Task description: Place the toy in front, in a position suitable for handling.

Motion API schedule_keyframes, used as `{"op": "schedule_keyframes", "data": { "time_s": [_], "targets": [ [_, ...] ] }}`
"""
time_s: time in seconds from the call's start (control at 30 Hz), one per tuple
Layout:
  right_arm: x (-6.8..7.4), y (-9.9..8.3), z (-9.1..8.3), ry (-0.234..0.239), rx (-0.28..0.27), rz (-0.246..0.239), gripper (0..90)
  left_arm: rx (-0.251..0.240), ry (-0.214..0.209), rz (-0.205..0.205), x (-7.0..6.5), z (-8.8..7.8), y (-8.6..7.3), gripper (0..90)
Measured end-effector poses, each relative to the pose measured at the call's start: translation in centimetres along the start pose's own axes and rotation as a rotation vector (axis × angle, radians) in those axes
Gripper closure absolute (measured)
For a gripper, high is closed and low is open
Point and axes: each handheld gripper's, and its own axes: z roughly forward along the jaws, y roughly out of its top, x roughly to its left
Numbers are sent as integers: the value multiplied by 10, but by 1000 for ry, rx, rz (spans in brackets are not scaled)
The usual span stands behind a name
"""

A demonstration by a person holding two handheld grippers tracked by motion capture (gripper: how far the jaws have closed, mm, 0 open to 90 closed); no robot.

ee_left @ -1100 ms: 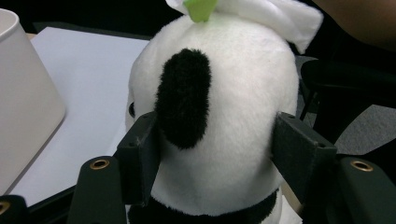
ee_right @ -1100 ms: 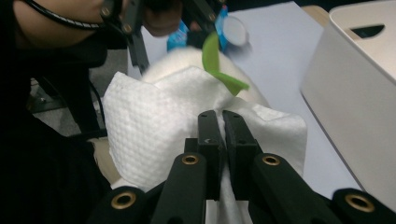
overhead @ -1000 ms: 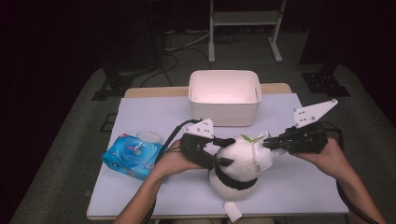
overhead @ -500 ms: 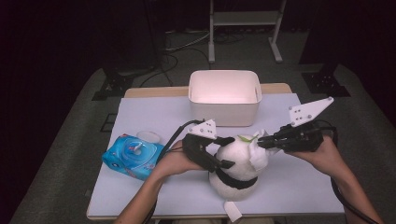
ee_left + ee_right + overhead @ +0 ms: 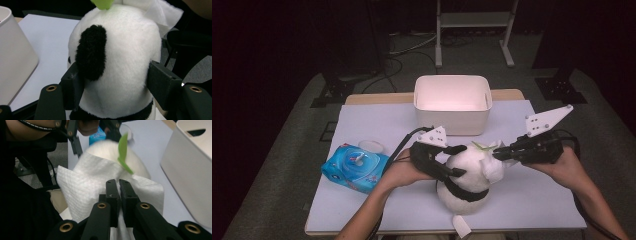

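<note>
A white and black plush panda [image 5: 467, 172] sits near the table's front edge, with a green leaf [image 5: 123, 150] on top of its head. My left gripper [image 5: 461, 160] reaches in from the left. Its jaws have just been closing, and the pads press on both sides of the panda's head [image 5: 120, 57]. My right gripper [image 5: 118, 185] comes from the right, shut on a white wipe [image 5: 82, 192] that lies against the head's right side [image 5: 494, 167].
A white bin [image 5: 452, 102] stands just behind the panda. A blue wipes pack [image 5: 354, 167] lies at the left of the table [image 5: 537, 200], its round lid [image 5: 371, 146] flipped open. The panda's tag [image 5: 460, 226] hangs over the front edge.
The right gripper and its wipe have shifted slightly against the panda's head. The left gripper stays on the head in the same place.
</note>
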Motion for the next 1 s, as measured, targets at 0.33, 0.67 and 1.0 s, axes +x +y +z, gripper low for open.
{"op": "schedule_keyframes", "data": {
  "time_s": [0.33, 0.67, 1.0],
  "targets": [
    [8, 35, 12, 4, 61, -85, 859, 15, -22, 26, 0, 12, 11, 345],
    [3, 19, -1, -13, 74, -45, 859, 5, -21, 18, 0, 12, 10, 340],
    [9, 48, 22, 5, 102, -117, 859, 9, -28, 40, -5, 19, 17, 340]
  ]
}}
